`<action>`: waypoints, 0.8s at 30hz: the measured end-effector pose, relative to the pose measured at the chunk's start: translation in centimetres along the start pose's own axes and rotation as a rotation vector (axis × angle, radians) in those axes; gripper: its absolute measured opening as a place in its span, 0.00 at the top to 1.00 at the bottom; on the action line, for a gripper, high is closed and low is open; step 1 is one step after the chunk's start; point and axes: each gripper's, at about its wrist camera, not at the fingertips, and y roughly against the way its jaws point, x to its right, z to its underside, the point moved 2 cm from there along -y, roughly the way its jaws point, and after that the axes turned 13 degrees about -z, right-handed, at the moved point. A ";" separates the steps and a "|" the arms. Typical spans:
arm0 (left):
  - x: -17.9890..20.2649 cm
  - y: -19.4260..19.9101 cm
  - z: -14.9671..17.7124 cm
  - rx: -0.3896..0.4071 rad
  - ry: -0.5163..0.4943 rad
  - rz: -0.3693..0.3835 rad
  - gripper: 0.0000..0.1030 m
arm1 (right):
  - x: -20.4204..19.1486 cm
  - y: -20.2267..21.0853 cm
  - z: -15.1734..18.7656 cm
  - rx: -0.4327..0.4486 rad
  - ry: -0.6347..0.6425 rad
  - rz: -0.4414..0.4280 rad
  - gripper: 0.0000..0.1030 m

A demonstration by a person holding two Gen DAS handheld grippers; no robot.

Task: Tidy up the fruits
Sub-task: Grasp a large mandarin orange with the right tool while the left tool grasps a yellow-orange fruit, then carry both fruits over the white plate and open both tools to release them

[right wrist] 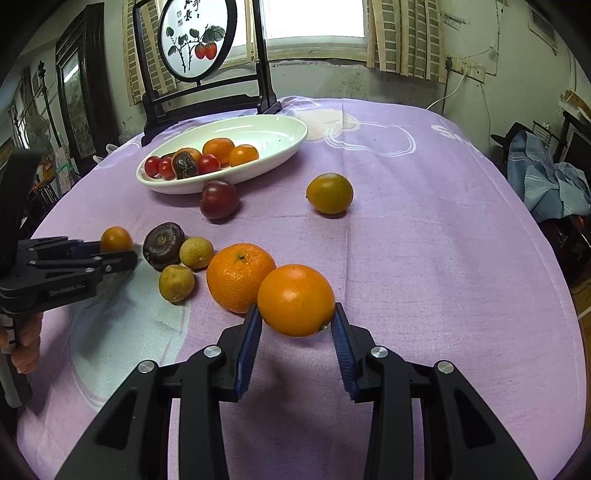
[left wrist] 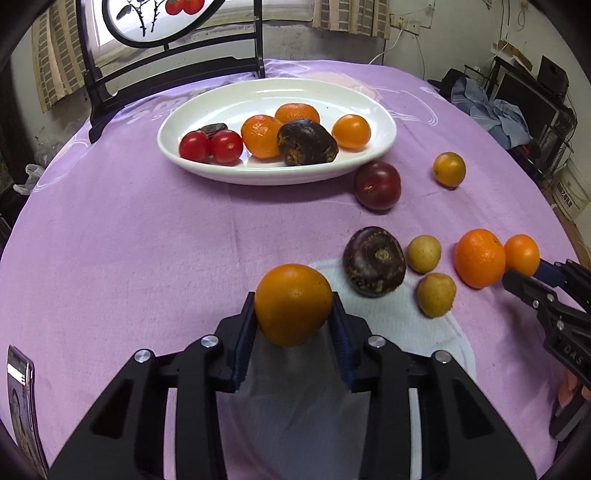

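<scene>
Nearest us, the left gripper (left wrist: 293, 306) clamps a smooth orange fruit (left wrist: 293, 303) just above the purple-clothed surface (left wrist: 147, 240), angled downward. Our right gripper (right wrist: 297, 314) likewise pinches a glossy orange (right wrist: 295, 299) beside a dimpled mandarin (right wrist: 239, 276). Farther off, the white plate (left wrist: 376, 147) holds tomatoes and citrus. Only the right wrist view shows the whole painted round screen (right wrist: 195, 37).

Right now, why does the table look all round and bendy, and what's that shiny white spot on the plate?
Left wrist view: the fisheye lens bows the purple tablecloth into a dome, corners go black, and window light glares on the white plate. Right wrist view: same bending, the window is washed out white, and the orange looks sharp with a soft shadow underneath.
</scene>
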 end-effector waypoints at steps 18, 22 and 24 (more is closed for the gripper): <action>-1.9 6.2 -0.6 0.098 0.004 0.062 0.64 | -3.6 2.2 -1.2 0.065 0.062 -0.111 0.62; -2.2 6.8 -3.2 0.127 0.016 0.058 0.64 | -5.6 2.6 -3.1 0.081 0.120 -0.138 0.62; -2.4 6.9 -4.7 0.144 0.031 0.051 0.64 | -6.7 2.4 -4.4 0.087 0.154 -0.140 0.62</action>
